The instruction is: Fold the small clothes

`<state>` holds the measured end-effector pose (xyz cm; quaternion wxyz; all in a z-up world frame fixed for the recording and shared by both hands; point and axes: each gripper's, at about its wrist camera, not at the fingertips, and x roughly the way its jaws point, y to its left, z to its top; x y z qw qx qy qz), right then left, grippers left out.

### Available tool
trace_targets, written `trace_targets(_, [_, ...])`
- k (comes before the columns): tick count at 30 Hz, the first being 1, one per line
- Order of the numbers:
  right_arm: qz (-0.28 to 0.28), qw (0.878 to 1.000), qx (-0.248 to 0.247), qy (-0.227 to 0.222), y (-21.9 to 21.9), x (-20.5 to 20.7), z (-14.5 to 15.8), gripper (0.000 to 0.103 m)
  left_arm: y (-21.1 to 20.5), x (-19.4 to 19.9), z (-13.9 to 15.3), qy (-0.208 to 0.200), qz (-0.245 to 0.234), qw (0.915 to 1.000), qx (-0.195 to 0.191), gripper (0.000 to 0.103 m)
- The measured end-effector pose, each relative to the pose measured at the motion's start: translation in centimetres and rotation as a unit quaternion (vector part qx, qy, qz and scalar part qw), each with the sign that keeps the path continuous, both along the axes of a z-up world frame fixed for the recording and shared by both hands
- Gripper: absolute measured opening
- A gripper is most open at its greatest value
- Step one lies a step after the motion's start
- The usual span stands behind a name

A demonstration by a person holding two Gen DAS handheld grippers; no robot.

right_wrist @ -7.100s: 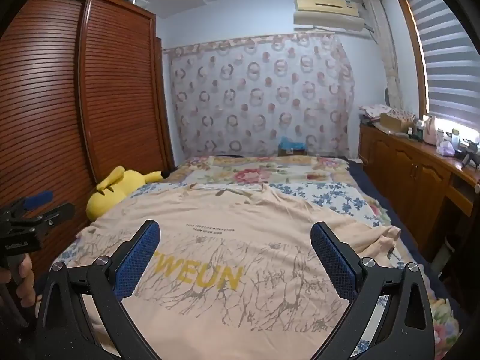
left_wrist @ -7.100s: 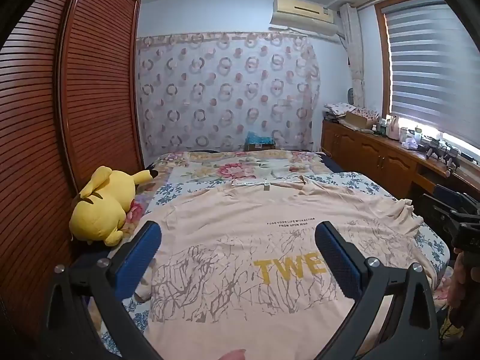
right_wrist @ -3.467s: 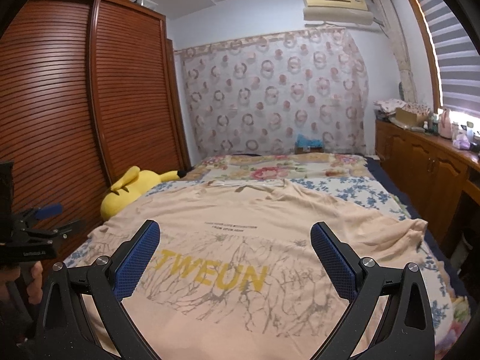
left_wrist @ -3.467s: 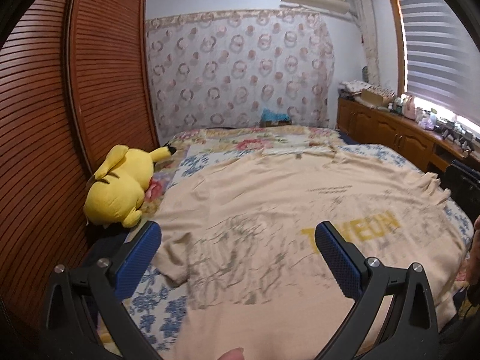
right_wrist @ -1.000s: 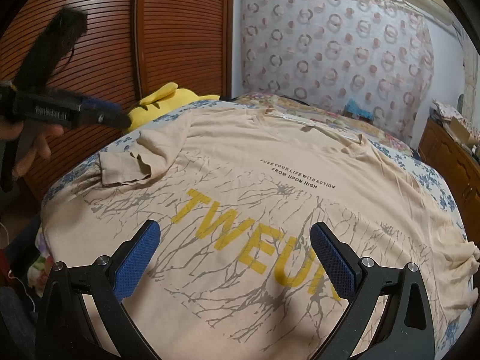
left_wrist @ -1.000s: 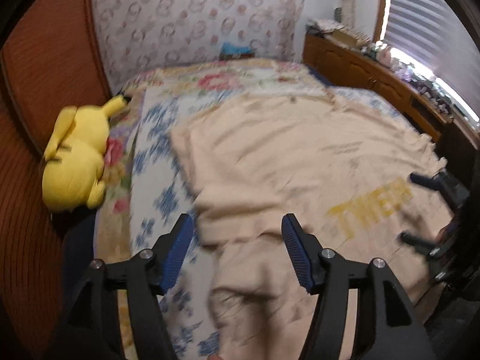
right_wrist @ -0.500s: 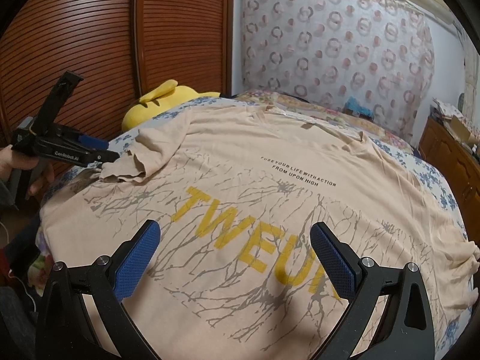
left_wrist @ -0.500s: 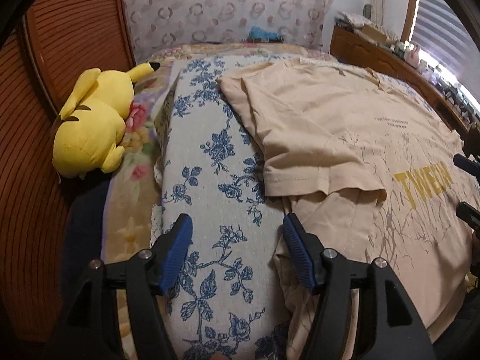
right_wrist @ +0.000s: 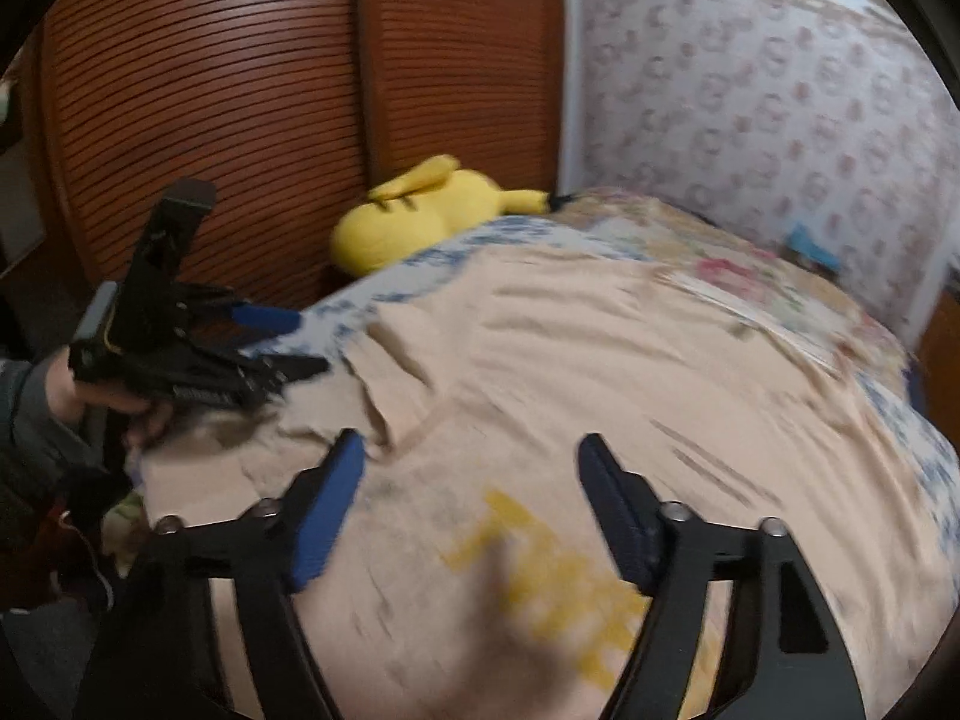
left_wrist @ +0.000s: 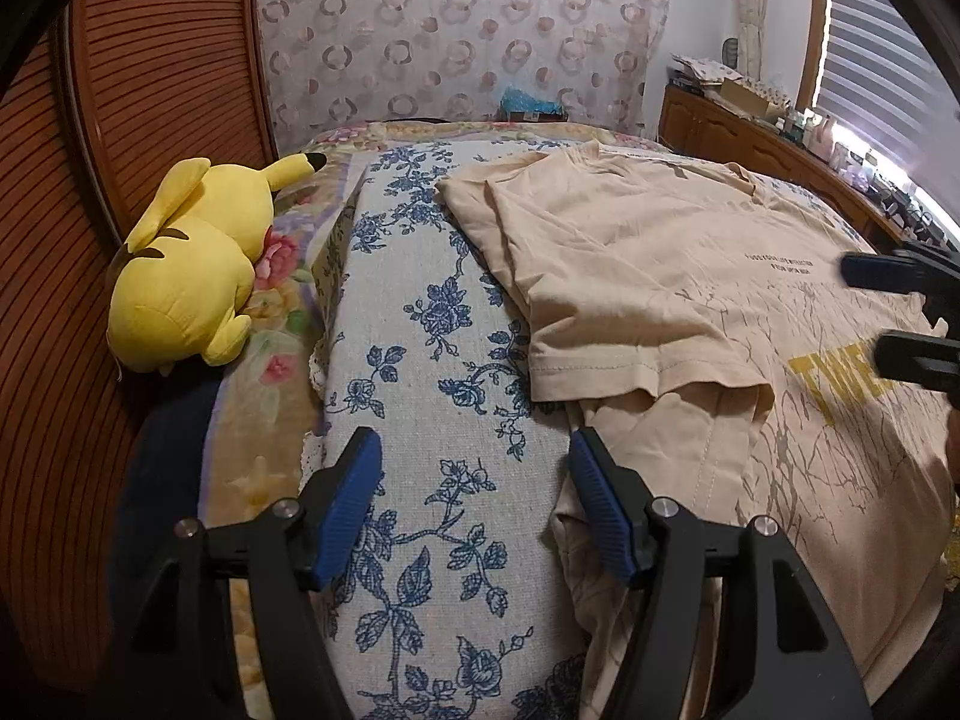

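Note:
A beige T-shirt (left_wrist: 690,276) with yellow letters lies spread on the bed, its left sleeve folded inward over the chest. The shirt also shows in the blurred right wrist view (right_wrist: 570,384). My left gripper (left_wrist: 474,480) is open and empty, over the floral bedspread just left of the shirt's lower edge. It also appears in the right wrist view (right_wrist: 282,342). My right gripper (right_wrist: 471,480) is open and empty above the shirt's printed front. It also appears at the right edge of the left wrist view (left_wrist: 894,312).
A yellow plush toy (left_wrist: 192,264) lies at the bed's left edge against the brown slatted wardrobe (left_wrist: 150,96). The blue floral bedspread (left_wrist: 420,360) shows left of the shirt. A wooden cabinet (left_wrist: 750,138) with clutter runs along the right under the window.
The left gripper has stayed open near the shirt's left side with the sleeve lying folded inward. The right gripper has narrowed somewhat and swung quickly toward the left, blurring its view.

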<state>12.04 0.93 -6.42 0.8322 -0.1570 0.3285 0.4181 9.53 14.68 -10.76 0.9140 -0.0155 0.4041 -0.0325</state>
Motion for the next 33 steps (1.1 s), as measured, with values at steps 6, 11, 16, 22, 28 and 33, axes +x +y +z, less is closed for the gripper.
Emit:
trace_targets(6, [0.045,0.998,-0.038,0.033,5.7,2.1,-2.4,0.046,-0.1,-0.1,-0.2,-0.003,0.004,1.0000,0.001,0.065])
trace_targets(11, [0.047,0.995,-0.078,0.043,7.1,3.2,-4.4,0.044,-0.1,-0.1,-0.2,-0.003,0.004,1.0000,0.001,0.065])
trace_targets(16, [-0.011,0.996,-0.081,0.017,5.9,4.3,-4.5,0.030,-0.1,-0.1,-0.2,-0.003,0.004,1.0000,0.001,0.065])
trace_targets(22, [-0.107,0.992,-0.069,0.006,1.8,6.3,-3.6,0.026,0.0,-0.1,-0.2,-0.003,0.004,1.0000,0.001,0.065])
trace_targets(28, [-0.153,0.987,-0.049,-0.018,-0.4,6.0,-1.5,0.026,0.0,-0.1,-0.2,-0.003,0.004,1.0000,0.001,0.065])
trace_targets(33, [-0.145,0.989,0.008,-0.034,0.1,5.4,0.0,0.031,0.0,-0.1,-0.2,-0.004,0.004,1.0000,0.001,0.065])
